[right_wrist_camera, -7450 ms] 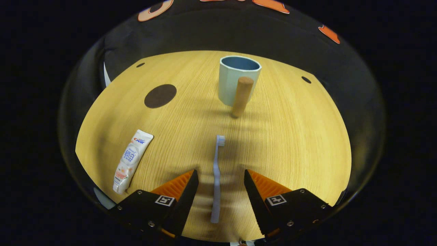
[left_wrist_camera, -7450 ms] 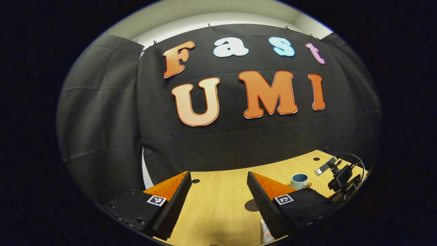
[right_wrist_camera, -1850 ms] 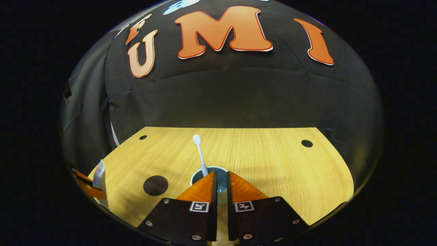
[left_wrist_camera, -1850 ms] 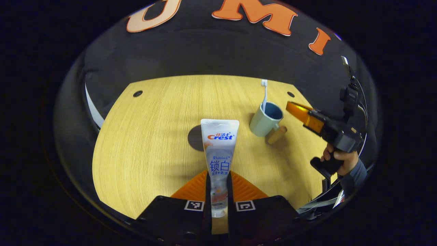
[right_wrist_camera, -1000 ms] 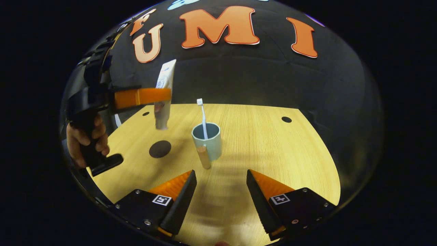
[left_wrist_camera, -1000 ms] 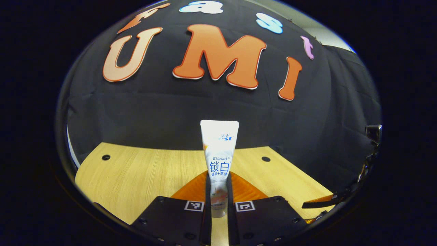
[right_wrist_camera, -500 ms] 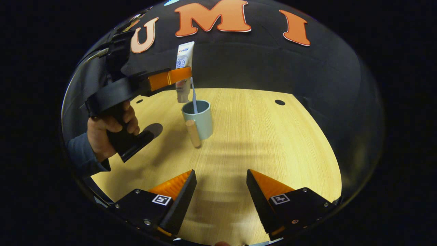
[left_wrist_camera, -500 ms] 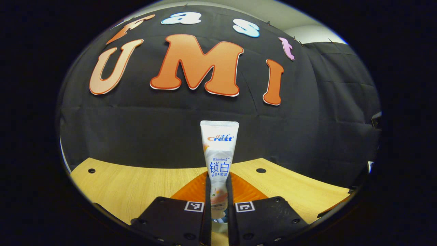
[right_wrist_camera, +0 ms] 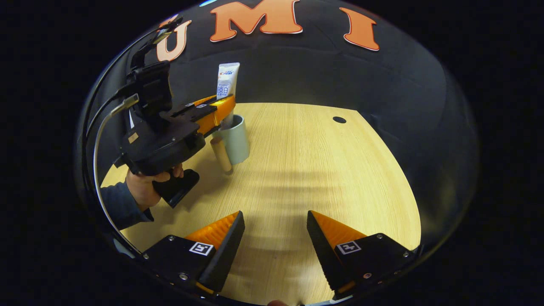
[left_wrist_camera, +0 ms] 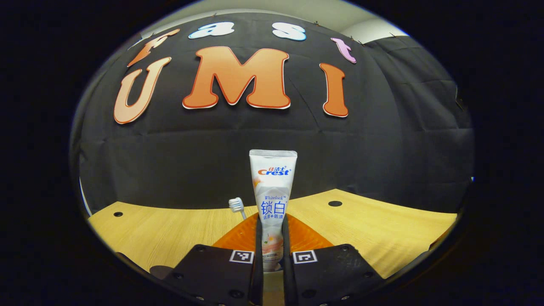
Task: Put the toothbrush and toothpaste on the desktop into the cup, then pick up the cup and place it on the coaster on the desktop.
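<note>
In the right gripper view, left of centre, the left tongs (right_wrist_camera: pixel 221 111) grip the toothpaste (right_wrist_camera: pixel 227 80) upright over the cup (right_wrist_camera: pixel 233 140), its lower end at or just inside the rim; a hand (right_wrist_camera: pixel 146 187) holds them at lower left. This looks like the step of putting the toothpaste into the cup. The next move likely calls for lowering a little, then releasing. At the bottom, the right tongs (right_wrist_camera: pixel 275 238) hang open and empty above the worktop (right_wrist_camera: pixel 323 170).

The left gripper view adds the toothbrush (left_wrist_camera: pixel 236 205) head just left of the tube, at lower centre. The coaster's place I cannot tell.
</note>
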A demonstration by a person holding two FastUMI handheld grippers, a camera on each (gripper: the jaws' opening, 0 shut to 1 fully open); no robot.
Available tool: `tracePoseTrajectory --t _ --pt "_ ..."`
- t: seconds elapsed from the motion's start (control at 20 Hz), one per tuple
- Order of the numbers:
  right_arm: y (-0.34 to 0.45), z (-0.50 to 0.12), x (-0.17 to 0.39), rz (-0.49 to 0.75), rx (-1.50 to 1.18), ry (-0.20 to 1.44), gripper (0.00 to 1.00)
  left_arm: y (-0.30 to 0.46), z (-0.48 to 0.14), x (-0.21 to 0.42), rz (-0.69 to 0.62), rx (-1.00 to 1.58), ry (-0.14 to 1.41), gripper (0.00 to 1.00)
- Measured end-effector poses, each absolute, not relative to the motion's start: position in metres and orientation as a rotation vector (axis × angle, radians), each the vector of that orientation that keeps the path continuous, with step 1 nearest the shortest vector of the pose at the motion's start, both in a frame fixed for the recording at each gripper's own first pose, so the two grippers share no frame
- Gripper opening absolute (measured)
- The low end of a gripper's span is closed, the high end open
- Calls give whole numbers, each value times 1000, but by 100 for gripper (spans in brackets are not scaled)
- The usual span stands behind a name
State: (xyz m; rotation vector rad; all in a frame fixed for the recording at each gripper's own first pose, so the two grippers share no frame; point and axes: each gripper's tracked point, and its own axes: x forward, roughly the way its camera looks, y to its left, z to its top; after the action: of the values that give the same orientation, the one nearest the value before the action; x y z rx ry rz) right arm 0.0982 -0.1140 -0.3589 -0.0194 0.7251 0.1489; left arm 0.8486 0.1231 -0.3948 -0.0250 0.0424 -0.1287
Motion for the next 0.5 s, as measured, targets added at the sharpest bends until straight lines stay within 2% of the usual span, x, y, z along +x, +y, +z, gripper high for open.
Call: tracePoseTrajectory --t 0.4,0.5 --pt "-113 -358 101 181 -40 724 90 137 -406 846 -39 -62 28 20" --pt "-112 -358 100 187 -44 728 90 140 -408 842 -34 -69 35 23"
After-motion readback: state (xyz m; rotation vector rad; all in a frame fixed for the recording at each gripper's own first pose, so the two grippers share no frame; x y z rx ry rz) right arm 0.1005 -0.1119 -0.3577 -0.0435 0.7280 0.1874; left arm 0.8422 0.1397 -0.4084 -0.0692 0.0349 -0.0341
